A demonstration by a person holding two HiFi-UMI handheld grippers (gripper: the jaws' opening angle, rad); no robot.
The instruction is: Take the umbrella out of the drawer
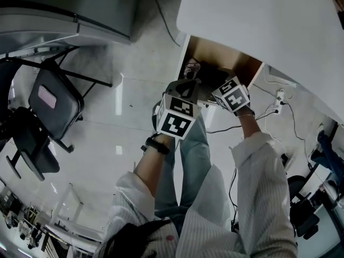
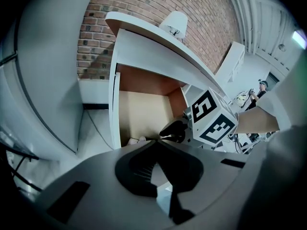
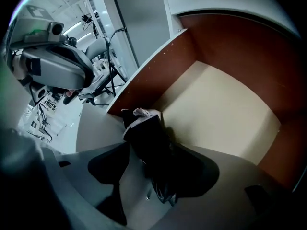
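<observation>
umbrella [image 3: 146,143]: still in the drawer [image 3: 225,104], dark and folded, lying on the floor at the front end. Its pale-tipped end is by the brown side wall on the person's left. Rest of the drawer floor looks bare.

right tool [image 3: 153,162]: jaws wide apart and straddling the umbrella, which runs lengthwise up the gap. It sits closer to the right-hand jaw, and I see no squeeze on it yet. So not gripped, my read is pre-grasp.

left tool [image 2: 156,150]: jaw tips together, nothing in them. Hovers just beside the right tool at the drawer front.

risks from here:
- umbrella is off-centre in the gap, so closing may shove or roll it sideways instead of clamping it
- the jaws may catch only loose fabric or the strap end, and the body then slides out on the lift
- it's parked near the side wall, so a tilted lift could snag the tip on the wall or the drawer's top edge
- the white tabletop [image 1: 258,26] overhangs the back of the drawer, so pull out towards the front, not straight back and up
- the two tools are close together, so their marker cubes could knock

pose: right forearm reaches forward with the tool pitched steeply down into the drawer. Left tool is angled down less steeply, wrist bent, to the left of the right one in the head view.
</observation>
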